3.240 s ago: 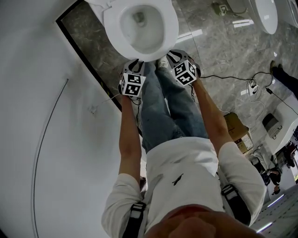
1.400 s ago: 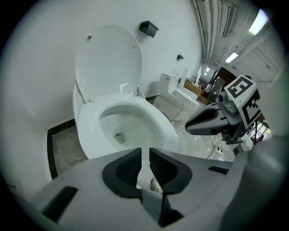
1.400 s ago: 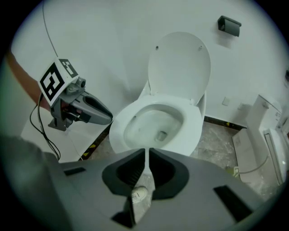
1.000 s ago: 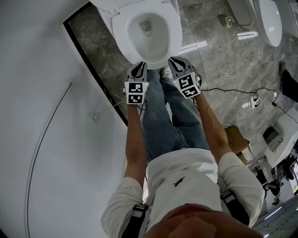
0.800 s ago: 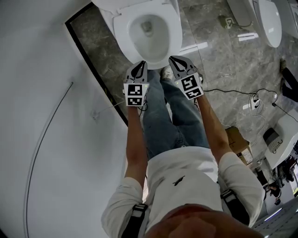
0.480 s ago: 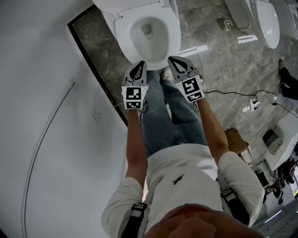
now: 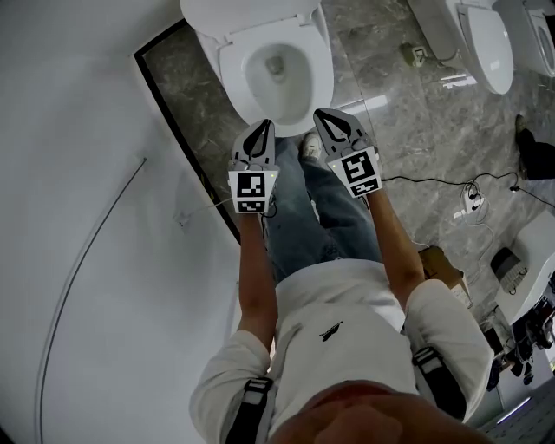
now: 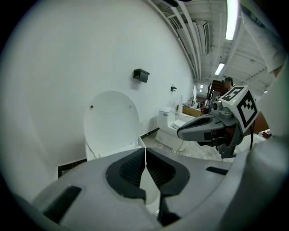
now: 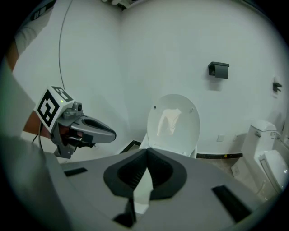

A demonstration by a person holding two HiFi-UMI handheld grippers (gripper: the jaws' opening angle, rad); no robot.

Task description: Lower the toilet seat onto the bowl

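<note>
Head view shows seat (image 7: 231, 74) down on bowl (image 7: 276, 85).

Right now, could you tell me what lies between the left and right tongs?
The stretch is bare: the left gripper view shows only air between left tongs and right tongs. In the head view, jeans and a shoe lie below.

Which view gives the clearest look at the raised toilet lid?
The right gripper view: the lid stands upright and nearly face-on above the tongs. The left gripper view shows it at a slant, its bottom hidden. The head view sees it foreshortened from above.
</note>
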